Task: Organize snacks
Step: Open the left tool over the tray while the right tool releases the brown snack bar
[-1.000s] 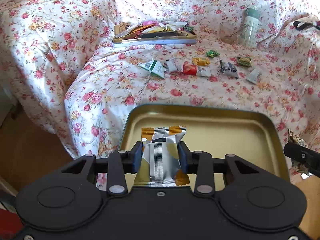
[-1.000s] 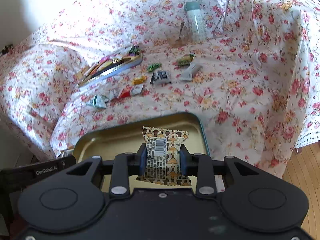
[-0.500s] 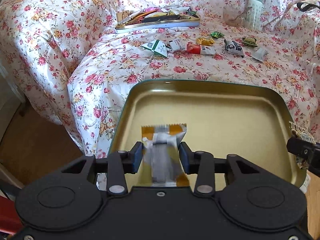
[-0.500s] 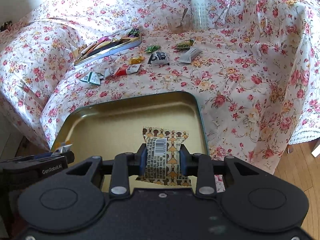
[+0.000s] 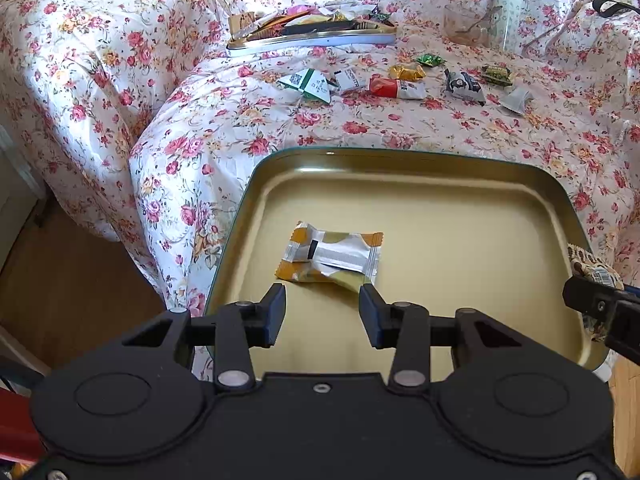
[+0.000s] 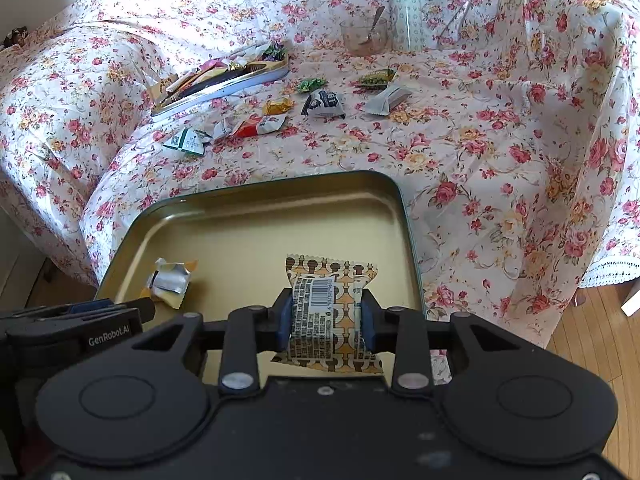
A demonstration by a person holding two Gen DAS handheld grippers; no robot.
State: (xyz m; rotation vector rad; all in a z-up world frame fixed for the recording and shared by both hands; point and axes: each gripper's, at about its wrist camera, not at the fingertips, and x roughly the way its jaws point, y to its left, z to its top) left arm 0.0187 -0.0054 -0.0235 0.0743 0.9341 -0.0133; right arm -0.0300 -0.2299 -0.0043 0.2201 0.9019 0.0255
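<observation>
A gold tin tray (image 5: 460, 208) lies on the front of the floral-covered couch; it also shows in the right wrist view (image 6: 248, 232). A silver and orange snack packet (image 5: 332, 258) lies in the tray, just ahead of my open, empty left gripper (image 5: 322, 314); it shows in the right wrist view (image 6: 170, 282) too. My right gripper (image 6: 325, 322) is shut on a brown patterned snack packet (image 6: 326, 308) above the tray's right part. Several loose snacks (image 5: 396, 86) lie farther back on the couch (image 6: 256, 124).
A second tin tray (image 5: 312, 34) piled with snacks sits at the back left (image 6: 224, 78). A glass cup with a spoon (image 6: 364, 36) and a pale green bottle (image 6: 405, 12) stand at the back. Wooden floor (image 5: 60, 280) lies left of the couch.
My left gripper has opened and let the silver and orange packet drop into the gold tray. Both grippers have come lower over the tray. The right gripper still holds its packet.
</observation>
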